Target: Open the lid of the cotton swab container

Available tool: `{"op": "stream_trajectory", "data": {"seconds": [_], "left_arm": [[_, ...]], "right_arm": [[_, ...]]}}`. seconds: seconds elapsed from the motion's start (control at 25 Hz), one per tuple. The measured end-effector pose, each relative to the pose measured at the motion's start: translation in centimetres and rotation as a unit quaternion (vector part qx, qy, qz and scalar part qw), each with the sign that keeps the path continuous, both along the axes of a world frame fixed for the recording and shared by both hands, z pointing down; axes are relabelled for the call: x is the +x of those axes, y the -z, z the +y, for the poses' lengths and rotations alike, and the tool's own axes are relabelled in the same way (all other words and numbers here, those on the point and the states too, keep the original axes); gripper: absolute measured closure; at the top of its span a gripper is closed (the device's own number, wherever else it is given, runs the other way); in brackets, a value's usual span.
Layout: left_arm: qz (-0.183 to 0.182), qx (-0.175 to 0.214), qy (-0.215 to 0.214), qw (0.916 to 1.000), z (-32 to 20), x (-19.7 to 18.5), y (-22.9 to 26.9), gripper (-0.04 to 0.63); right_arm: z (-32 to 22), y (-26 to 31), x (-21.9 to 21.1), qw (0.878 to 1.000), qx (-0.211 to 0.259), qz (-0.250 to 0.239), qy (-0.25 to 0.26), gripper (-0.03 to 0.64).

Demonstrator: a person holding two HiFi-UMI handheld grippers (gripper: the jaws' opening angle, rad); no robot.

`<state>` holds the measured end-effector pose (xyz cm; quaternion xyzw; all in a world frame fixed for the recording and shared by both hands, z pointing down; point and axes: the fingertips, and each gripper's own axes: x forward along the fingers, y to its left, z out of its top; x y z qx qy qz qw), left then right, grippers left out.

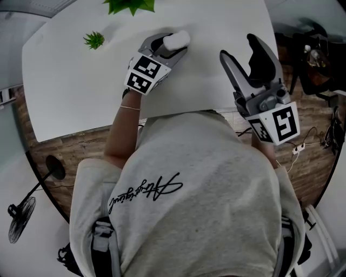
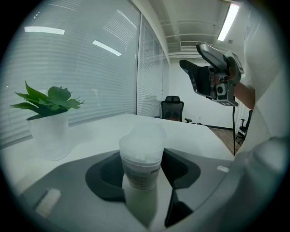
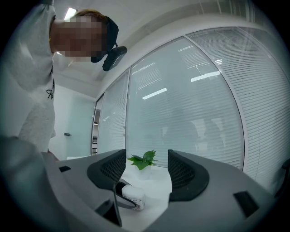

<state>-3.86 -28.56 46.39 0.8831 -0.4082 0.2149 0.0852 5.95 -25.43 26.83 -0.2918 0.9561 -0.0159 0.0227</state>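
The cotton swab container (image 1: pixel 179 38) is a small white, translucent cylinder with a printed label, standing on the white table (image 1: pixel 81 86). In the left gripper view the container (image 2: pixel 141 158) stands upright between the dark pads, its frosted lid on top. My left gripper (image 1: pixel 167 46) is shut on its body, both pads against its sides. My right gripper (image 1: pixel 239 47) hangs raised above the table's right edge, open with nothing between its fingers. Through its jaws, the right gripper view shows the container (image 3: pixel 134 197) in the left gripper, well apart from the right gripper (image 3: pixel 146 174).
A large potted plant (image 1: pixel 130 5) stands at the table's far edge, left of the container, and shows close by as the plant (image 2: pixel 50 122). A small green plant (image 1: pixel 94 39) sits further left. A fan (image 1: pixel 21 216) stands on the floor. Window blinds lie beyond the table.
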Motion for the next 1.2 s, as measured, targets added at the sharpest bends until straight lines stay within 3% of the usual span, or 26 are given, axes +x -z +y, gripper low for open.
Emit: {"op": "stream_trajectory", "data": {"seconds": [0.44, 0.76, 1.04, 1.2], "left_arm": [[0.021, 0.003, -0.001, 0.9998, 0.5, -0.4, 0.5, 0.364], [0.023, 0.011, -0.028, 0.9993, 1.1, -0.3, 3.3, 0.364], [0.002, 0.023, -0.074, 0.997, 2.7, -0.7, 6.5, 0.364], [0.017, 0.031, -0.087, 0.9956, 3.7, -0.9, 8.6, 0.364]], "right_arm": [[0.3, 1.0, -0.3, 1.0, 0.017, -0.002, 0.002, 0.347], [0.4, 1.3, -0.8, 1.0, 0.024, -0.005, 0.001, 0.35], [1.0, 1.5, -2.1, 0.999, 0.034, 0.001, 0.015, 0.35], [1.6, 1.6, -3.2, 0.999, 0.039, 0.006, 0.03, 0.35]]}}
